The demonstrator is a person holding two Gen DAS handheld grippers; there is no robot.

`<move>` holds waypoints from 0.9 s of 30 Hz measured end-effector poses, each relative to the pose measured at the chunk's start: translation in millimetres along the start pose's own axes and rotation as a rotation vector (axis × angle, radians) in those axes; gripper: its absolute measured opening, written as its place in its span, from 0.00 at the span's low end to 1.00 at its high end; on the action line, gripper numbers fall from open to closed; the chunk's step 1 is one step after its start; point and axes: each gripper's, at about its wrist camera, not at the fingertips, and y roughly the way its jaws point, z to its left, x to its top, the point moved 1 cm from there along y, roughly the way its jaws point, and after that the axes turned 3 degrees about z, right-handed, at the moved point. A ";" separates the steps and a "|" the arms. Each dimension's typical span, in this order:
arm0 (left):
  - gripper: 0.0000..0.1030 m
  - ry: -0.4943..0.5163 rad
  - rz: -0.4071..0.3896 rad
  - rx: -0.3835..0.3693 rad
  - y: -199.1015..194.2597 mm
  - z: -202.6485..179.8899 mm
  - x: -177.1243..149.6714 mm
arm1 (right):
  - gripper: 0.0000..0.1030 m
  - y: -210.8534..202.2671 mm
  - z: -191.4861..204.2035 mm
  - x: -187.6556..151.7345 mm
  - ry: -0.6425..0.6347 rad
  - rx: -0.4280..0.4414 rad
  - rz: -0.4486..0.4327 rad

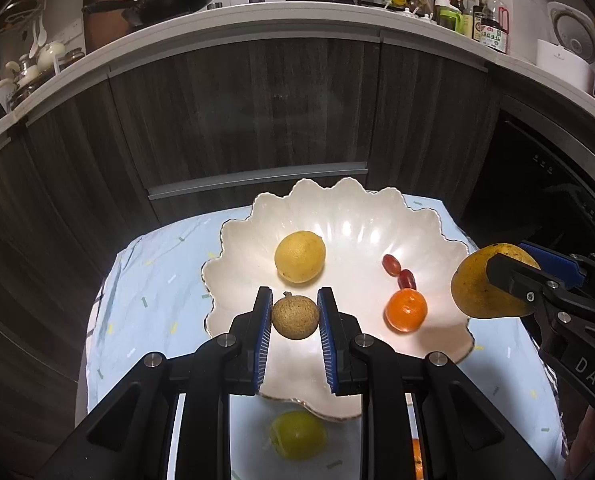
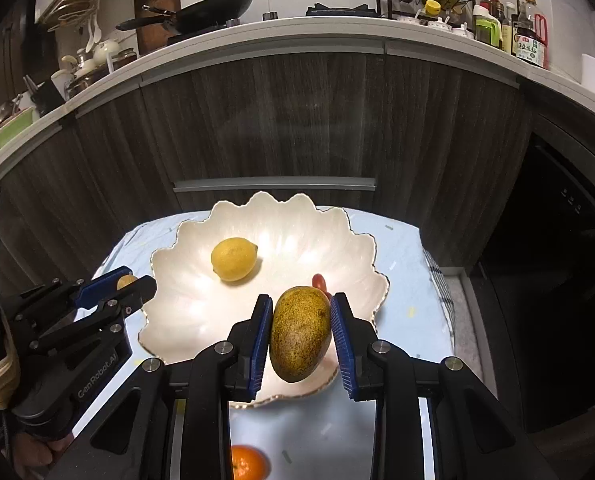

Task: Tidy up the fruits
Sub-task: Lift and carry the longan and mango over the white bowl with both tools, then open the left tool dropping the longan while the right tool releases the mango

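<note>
Above the scalloped bowl, the left gripper clamps a small brown fruit and the right gripper pinches a mango, either of which could drop and knock the lemon or tangerine loose.

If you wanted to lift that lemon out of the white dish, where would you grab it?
I would grip the lemon across its short middle, coming from above. It lies on its side in the scalloped dish, pointed tip toward the right, so the rounded flanks give both fingers even contact. Nothing touches it. Both grippers are busy, though: the left holds a small brown fruit, the right a mango.
</note>
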 end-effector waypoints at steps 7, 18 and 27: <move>0.23 -0.013 0.024 0.003 16.2 3.7 -1.6 | 0.30 15.5 1.4 1.0 0.007 0.009 0.023; 0.23 -0.036 0.085 0.001 38.7 8.0 -7.9 | 0.30 44.4 7.0 -3.0 0.015 0.042 0.088; 0.50 -0.061 0.083 0.033 40.1 13.9 -9.6 | 0.56 53.1 10.1 -2.7 -0.005 0.026 0.098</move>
